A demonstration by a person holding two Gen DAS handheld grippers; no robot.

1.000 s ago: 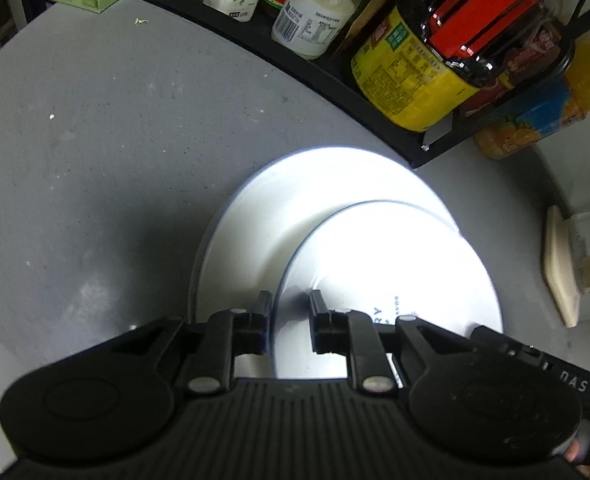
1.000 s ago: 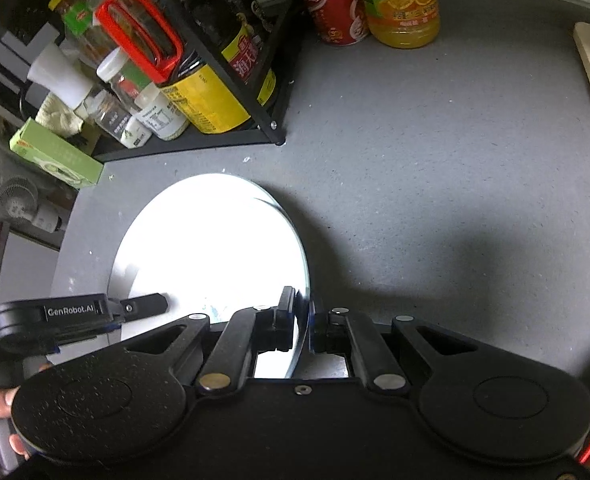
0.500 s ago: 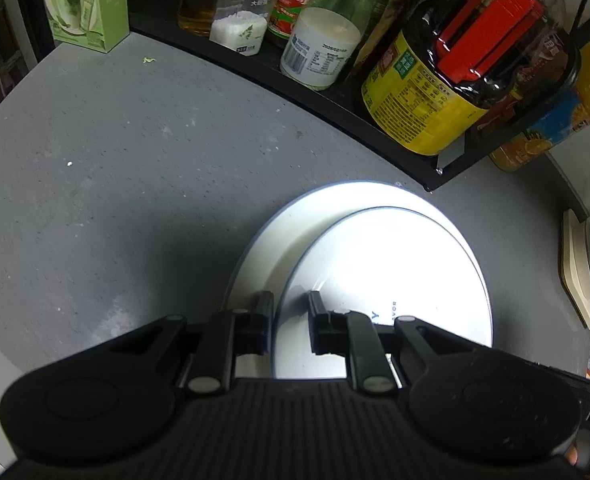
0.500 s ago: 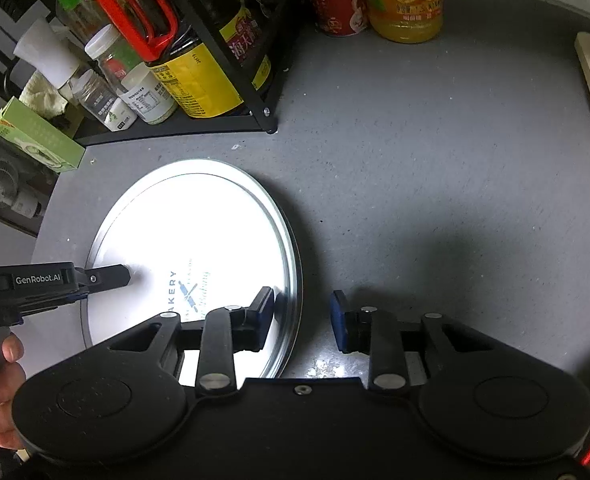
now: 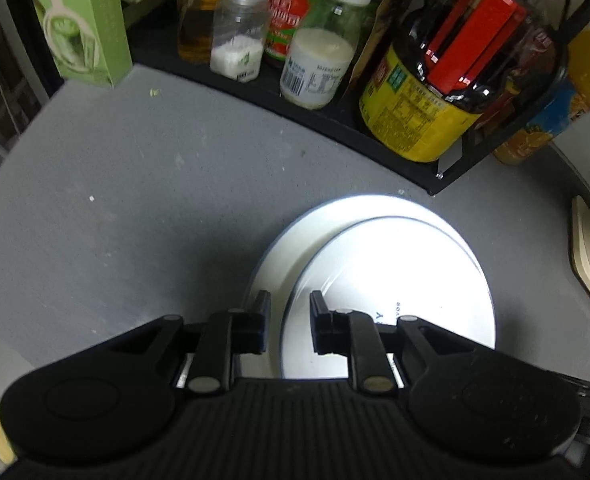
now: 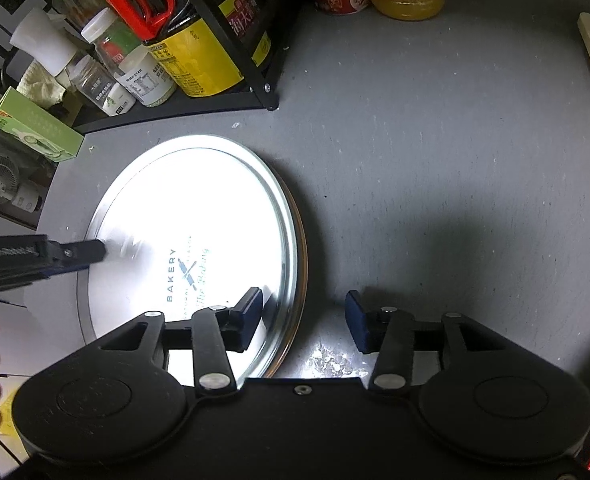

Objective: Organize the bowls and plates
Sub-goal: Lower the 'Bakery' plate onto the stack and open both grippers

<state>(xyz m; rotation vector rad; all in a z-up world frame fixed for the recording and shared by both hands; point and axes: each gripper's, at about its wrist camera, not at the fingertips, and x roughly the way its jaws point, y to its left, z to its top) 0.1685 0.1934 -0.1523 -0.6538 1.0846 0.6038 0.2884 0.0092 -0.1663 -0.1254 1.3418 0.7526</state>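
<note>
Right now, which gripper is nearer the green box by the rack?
Left. The left gripper, jaws opening, sits over the plate's side facing the green box; the right gripper, also opening, straddles the opposite rim.

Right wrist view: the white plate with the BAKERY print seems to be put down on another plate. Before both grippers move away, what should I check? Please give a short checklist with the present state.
1. Right gripper free of the white round plate with the BAKERY print: ok. Its jaws are opening and both pads are clear of the rim.
2. Left gripper free of it: cannot tell. Its jaws are opening with the rim between them.
3. Printed plate rests on the white plate underneath: ok.
4. The two plates are centred: not ok. The upper one sits off to one side.
5. Stack clear of the black wire rack: ok. Grey counter shows between them.
</note>
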